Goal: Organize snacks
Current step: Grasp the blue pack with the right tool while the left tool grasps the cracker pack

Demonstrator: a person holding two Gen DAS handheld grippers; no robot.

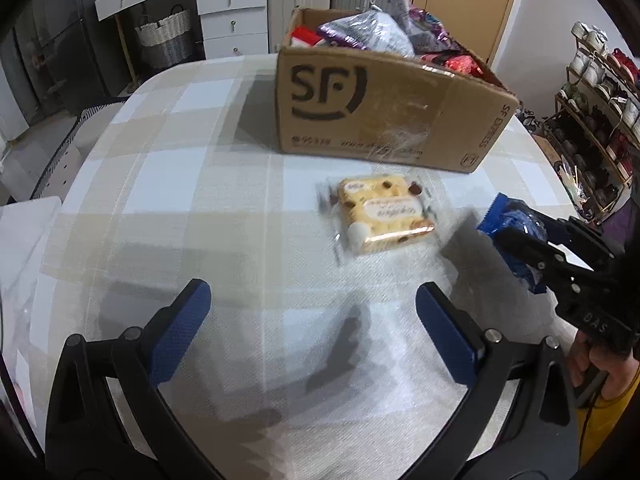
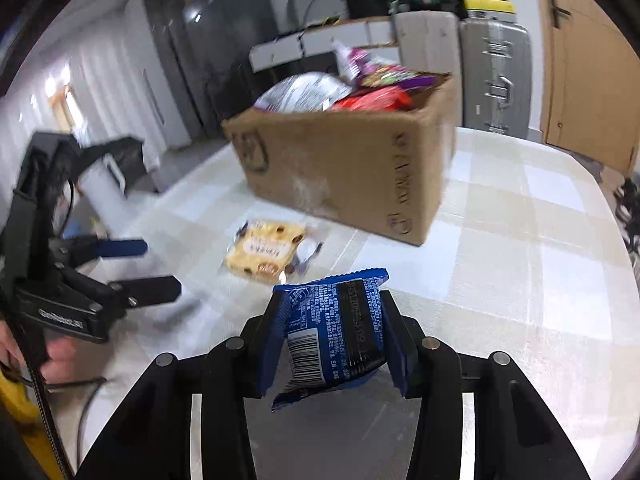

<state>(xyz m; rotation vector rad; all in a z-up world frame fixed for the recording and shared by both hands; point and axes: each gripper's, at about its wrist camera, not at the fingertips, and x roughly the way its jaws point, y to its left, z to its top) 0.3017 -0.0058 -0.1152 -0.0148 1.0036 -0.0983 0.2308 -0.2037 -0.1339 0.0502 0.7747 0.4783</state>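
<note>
A cardboard SF box (image 1: 372, 116) (image 2: 352, 168) stands on the checked table, heaped with snack packets (image 1: 376, 34) (image 2: 344, 84). A yellow cookie packet (image 1: 380, 212) (image 2: 266, 254) lies flat on the table in front of the box. My right gripper (image 2: 332, 340) (image 1: 516, 236) is shut on a blue snack packet (image 2: 336, 336) (image 1: 516, 220), held above the table right of the cookie packet. My left gripper (image 1: 312, 328) (image 2: 160, 268) is open and empty, hovering above the table nearer than the cookie packet.
The table (image 1: 200, 160) has rounded edges. A white object (image 1: 24, 240) lies at its left edge. A shoe rack (image 1: 592, 120) stands to the right, white drawers (image 1: 232, 20) and a woven basket (image 1: 164, 36) behind, and a silver suitcase (image 2: 496, 80) behind the box.
</note>
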